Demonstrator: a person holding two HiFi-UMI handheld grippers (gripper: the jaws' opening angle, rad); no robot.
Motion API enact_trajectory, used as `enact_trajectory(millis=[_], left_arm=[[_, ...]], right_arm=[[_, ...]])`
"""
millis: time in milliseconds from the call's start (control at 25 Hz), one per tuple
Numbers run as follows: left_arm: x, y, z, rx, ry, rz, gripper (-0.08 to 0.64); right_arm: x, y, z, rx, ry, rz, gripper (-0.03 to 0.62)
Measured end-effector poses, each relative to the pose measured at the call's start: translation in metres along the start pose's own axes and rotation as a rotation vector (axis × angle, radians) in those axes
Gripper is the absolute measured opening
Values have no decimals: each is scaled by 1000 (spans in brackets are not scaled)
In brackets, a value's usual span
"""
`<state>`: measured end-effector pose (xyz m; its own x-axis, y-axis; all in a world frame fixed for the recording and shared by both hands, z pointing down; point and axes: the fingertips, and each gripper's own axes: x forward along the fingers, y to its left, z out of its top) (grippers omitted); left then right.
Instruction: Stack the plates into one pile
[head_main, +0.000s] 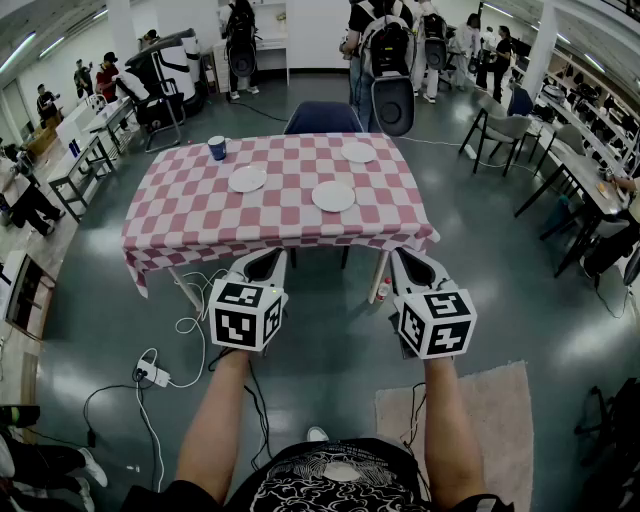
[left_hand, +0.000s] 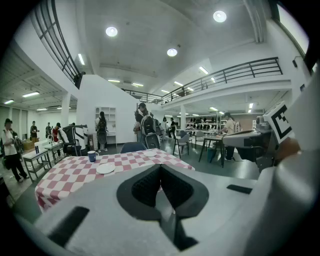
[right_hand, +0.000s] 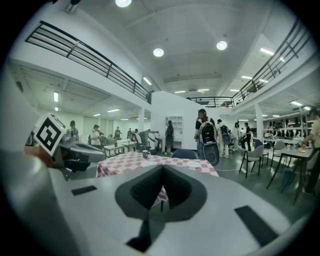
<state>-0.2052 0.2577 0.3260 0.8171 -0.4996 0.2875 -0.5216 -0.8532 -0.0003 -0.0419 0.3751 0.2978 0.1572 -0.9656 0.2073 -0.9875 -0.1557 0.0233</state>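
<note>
White round plates (head_main: 247, 179) (head_main: 333, 196) (head_main: 358, 152) lying apart on pink-and-white checked tablecloth (head_main: 200, 215), at 12 o'clock from both tools, well apart. Left gripper (head_main: 264, 264), right gripper (head_main: 412, 262): jaws together, empty. Middle plate nearest, about midway between both.

left gripper (head_main: 264, 266): my jaws closed, empty, tilted slightly down
right gripper (head_main: 414, 268): same, closed and empty
forearms: both stretched forward, side by side

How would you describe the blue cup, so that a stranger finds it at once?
Look at the pink-and-white checked table. The cup stands near its far left corner. It is the only dark blue thing there; its neighbours are three flat white plates.
</note>
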Motion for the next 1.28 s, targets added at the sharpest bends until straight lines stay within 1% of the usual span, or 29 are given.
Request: enact_trajectory(millis=[160,280,360,400,480,640,880,1120,1280], left_arm=[[6,3,2,11,-3,-7,1],[9,4,1,0,-1,-18,2],[13,4,0,-9,3,-28,32],[15,4,-1,-8,5,-31,34],[19,5,-3,-3,6,-30,37],[28,6,-4,-13,12,-33,73],[41,6,-5,-18,22,-41,117],[61,15,-6,-25,32,-21,156],[82,23,-5,-31,39,-7,166]], right_arm=[[3,0,-3,9,-2,-6,6],[4,2,-5,8,0,-12,6],[6,2,-6,9,1,-12,10],[7,2,-7,12,2,-10,25],[10,1,-9,17,2,-7,29],[14,-4,-12,19,8,-10,46],[22,-10,-14,24,19,-1,90],[48,-18,-16,23,27,35,145],[71,-29,-21,25,39,61,166]])
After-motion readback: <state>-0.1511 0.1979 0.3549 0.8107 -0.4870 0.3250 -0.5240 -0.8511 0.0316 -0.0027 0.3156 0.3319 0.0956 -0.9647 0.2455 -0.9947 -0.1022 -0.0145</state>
